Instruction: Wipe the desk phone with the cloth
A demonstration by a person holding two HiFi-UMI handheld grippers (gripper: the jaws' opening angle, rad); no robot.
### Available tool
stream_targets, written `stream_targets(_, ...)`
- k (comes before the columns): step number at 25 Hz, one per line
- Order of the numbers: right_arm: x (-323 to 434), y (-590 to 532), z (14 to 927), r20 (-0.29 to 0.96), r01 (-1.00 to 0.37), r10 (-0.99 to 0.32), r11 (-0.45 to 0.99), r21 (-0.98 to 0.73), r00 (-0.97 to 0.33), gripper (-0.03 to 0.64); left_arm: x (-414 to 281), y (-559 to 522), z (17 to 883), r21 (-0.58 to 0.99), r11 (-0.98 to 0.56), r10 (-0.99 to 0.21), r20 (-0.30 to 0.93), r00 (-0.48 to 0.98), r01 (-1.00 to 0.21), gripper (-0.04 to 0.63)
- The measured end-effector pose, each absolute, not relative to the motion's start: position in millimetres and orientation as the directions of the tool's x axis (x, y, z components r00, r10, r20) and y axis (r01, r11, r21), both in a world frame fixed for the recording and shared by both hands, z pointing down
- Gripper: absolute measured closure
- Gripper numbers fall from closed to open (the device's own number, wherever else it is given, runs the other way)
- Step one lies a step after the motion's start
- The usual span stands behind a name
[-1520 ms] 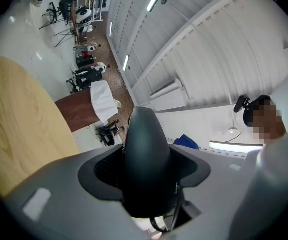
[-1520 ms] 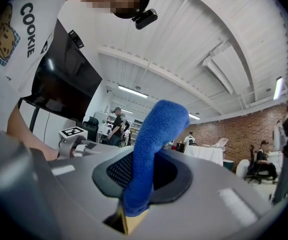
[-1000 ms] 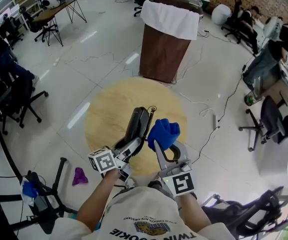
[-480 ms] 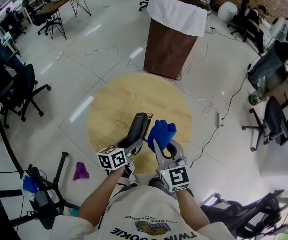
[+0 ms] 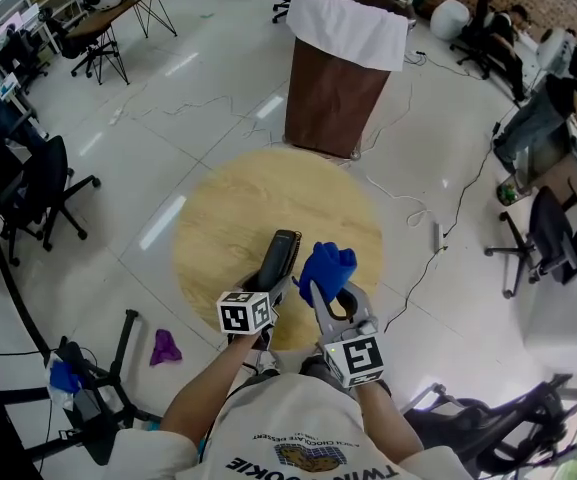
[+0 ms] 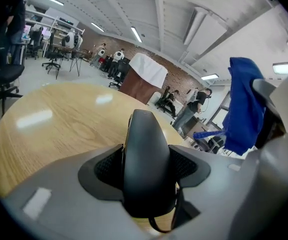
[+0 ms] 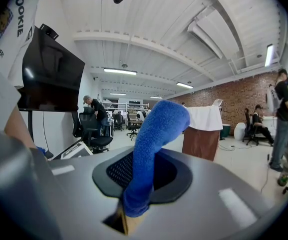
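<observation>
Closing in: left gripper [image 5: 272,284], clamped on the handset [image 5: 280,256], has drifted right toward the cloth [image 5: 326,266] over the table [image 5: 228,198], lower centre. Right gripper [image 5: 334,300] pinches the cloth just beside the handset; contact unclear. Wiping looks imminent.

Black desk-phone handset [image 5: 278,258]: smooth matt plastic. Blue cloth [image 5: 326,268] at its three o'clock: fuzzy. Round tabletop [image 5: 238,208]: faintly glossy wood.
</observation>
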State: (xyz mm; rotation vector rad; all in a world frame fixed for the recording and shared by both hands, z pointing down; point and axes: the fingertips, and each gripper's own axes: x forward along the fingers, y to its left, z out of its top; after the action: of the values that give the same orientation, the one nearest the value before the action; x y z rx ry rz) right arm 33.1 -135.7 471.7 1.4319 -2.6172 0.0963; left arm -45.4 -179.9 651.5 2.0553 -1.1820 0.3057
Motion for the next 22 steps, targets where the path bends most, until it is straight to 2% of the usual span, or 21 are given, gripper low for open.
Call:
stream_targets(13,40.9,-130.6,475.6,0.195,-0.847,-0.834,0.530,0.023,-0.517,0.554,-49.3,-189.0,684.1,0.310,-0.314,-0.643,0.626,0.441,-0.897,0.318)
stream_targets(22,44.0,-128.3,478.8,0.211,-0.855,-0.839,0.519,0.030,-0.502,0.554,-39.2,-188.6,687.3,0.295,-0.368,-0.611,0.638,0.468,-0.882,0.294)
